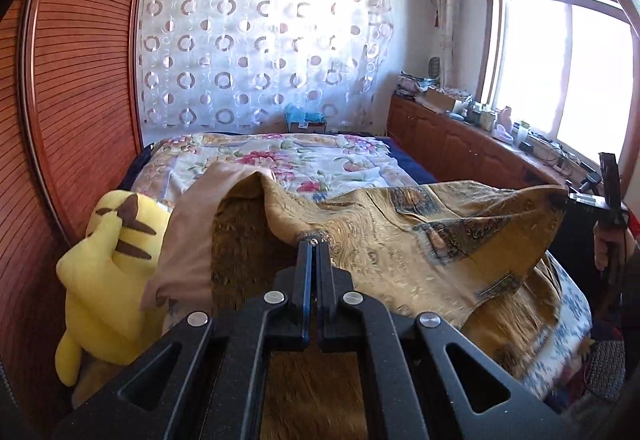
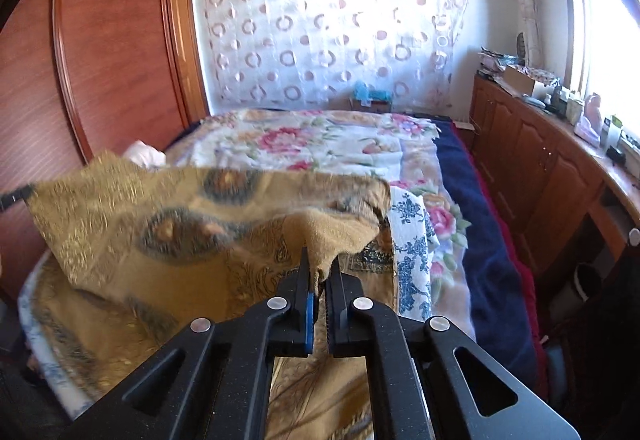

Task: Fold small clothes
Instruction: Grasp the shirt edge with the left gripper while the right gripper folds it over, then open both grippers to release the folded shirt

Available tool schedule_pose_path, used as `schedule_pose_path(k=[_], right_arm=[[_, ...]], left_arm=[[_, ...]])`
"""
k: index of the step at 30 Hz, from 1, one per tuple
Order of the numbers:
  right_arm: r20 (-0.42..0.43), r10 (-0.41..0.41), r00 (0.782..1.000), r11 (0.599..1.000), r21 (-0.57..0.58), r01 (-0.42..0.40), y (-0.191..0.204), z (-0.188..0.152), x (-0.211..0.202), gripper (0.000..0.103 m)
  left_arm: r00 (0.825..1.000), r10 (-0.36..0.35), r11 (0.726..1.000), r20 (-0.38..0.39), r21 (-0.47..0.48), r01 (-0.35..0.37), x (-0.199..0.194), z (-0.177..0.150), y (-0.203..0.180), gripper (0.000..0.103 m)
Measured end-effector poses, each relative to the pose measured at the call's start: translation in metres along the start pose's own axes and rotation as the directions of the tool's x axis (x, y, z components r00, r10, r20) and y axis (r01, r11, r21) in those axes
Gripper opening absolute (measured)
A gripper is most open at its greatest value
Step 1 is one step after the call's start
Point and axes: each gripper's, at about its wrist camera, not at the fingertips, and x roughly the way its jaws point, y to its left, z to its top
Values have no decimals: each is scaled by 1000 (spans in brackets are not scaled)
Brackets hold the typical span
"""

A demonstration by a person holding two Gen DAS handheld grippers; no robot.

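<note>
We are pinching gold patterned cloth (image 1: 420,240) in left gripper (image 1: 314,240) and right gripper (image 2: 322,276); thin edge grip risking slip, cloth sagging, snagging yellow plush (image 1: 108,260).

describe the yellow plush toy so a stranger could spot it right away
Start at the reddish-brown slatted wooden wardrobe along the bed's left side. The yellow plush toy lies at its foot, beside the lifted golden-brown patterned cloth. It is the only bright yellow thing, with dark brown stripes.

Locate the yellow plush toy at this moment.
In the left wrist view the yellow plush toy sits at the lower left, between the reddish wooden wardrobe and the lifted golden patterned cloth.
</note>
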Motion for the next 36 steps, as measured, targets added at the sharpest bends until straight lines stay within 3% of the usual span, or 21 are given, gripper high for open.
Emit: schedule_pose_path(k=[4, 8, 14, 18, 19, 20, 23, 24, 25, 26, 28, 36], right_arm=[[2, 6, 1000, 1000, 2, -6, -7, -13, -26, 4], [-31, -13, 999, 1000, -21, 12, -7, -31, -35, 4], [-143, -48, 989, 999, -28, 44, -7, -54, -5, 4], [-173, -52, 984, 999, -5, 52, -10, -56, 15, 4], [-173, -50, 984, 999, 3, 51, -11, -55, 16, 8], [-170, -51, 984, 998, 13, 54, -12, -55, 16, 15], [-161, -59, 985, 997, 42, 66, -17, -57, 9, 36], [-154, -61, 986, 996, 49, 69, -19, -58, 5, 38], [-148, -64, 987, 996, 56, 73, -19, -59, 1, 39], [-147, -67, 987, 995, 62, 77, -20, -61, 0, 41], [-146, -73, 987, 993, 78, 85, -20, -66, -3, 45], [-163, -111, 980, 989, 77, 124, -7, -76, -3, 47]], left_arm=[[1000, -12, 999, -20, -34, 11, -19, -21, 3, 3], [997, 20, 999, -73, -42, -24, -21, -45, 8, 3], [979, 54, 996, -195, -55, -66, 1, -78, 17, 3], [970, 46, 997, -239, -52, -61, 9, -90, 17, 3], [969, 49, 997, -243, -50, -63, 10, -91, 18, 11], [969, 54, 997, -241, -49, -67, 9, -92, 18, 28], [975, 37, 996, -217, -66, -52, 5, -92, 22, 49], [976, 31, 996, -214, -77, -49, 4, -91, 23, 55], [977, 31, 995, -210, -82, -49, 4, -91, 25, 71], [978, 28, 995, -207, -87, -47, 4, -92, 26, 77], [975, 22, 995, -220, -93, -43, 8, -94, 27, 77], [963, 57, 993, -264, -87, -82, 19, -103, 27, 77]])
